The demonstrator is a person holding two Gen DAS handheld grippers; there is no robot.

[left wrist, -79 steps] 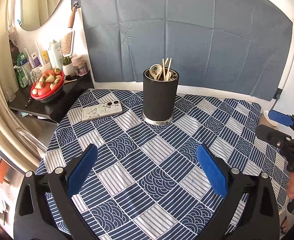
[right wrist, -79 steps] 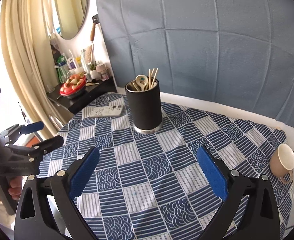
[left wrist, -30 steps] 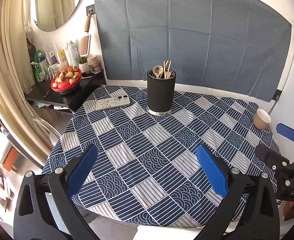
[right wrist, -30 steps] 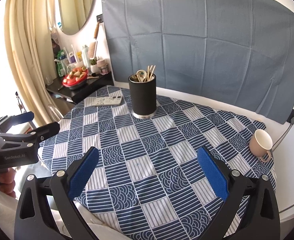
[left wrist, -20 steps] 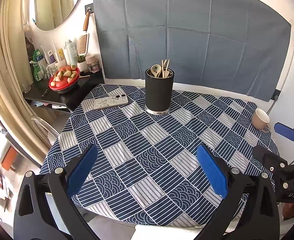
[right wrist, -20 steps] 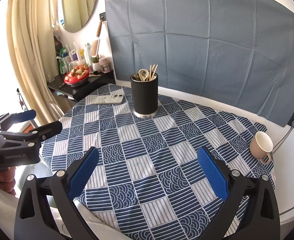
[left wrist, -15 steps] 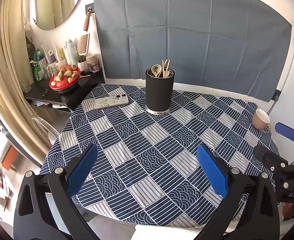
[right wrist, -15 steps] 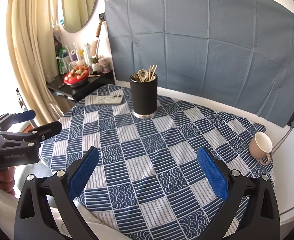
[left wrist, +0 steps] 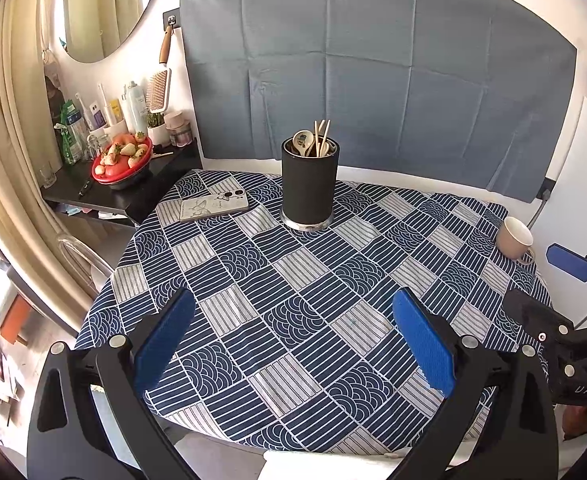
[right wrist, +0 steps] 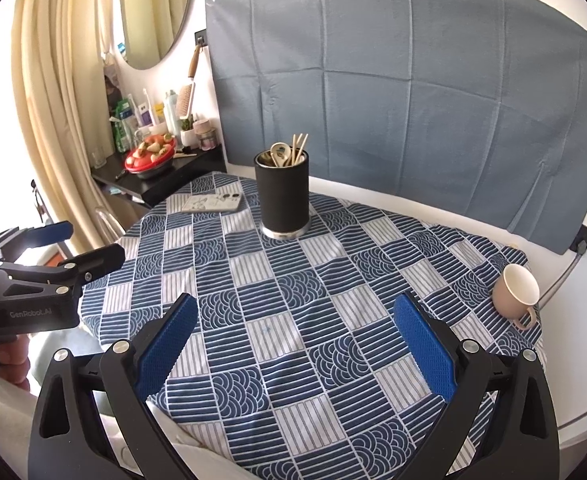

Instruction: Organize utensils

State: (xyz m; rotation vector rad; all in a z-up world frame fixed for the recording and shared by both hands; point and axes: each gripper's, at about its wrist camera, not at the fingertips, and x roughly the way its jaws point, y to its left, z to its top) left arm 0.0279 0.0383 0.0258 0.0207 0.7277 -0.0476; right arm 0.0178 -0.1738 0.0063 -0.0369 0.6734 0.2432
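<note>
A black cylindrical utensil holder [left wrist: 309, 184] stands at the far side of the round table [left wrist: 293, 320]; it also shows in the right wrist view [right wrist: 281, 198]. A pale spoon [left wrist: 303, 140] and wooden chopsticks [left wrist: 322, 136] stick out of its top. My left gripper [left wrist: 293, 344] is open and empty, held back over the near table edge. My right gripper [right wrist: 293, 344] is open and empty, also near the front edge. Each gripper shows from the side in the other's view, the right one [left wrist: 549, 292] and the left one [right wrist: 69, 244].
A phone [left wrist: 213, 206] lies left of the holder. A beige mug [left wrist: 513, 238] lies on its side at the right edge. A black side shelf [left wrist: 105, 192] with a red fruit bowl [left wrist: 121, 158] and bottles stands far left. A grey cloth [left wrist: 373, 60] hangs behind.
Both grippers pulled back and up from the holder since the earliest frames, so the whole table now shows. Over the last second they barely moved. Both stayed open.
</note>
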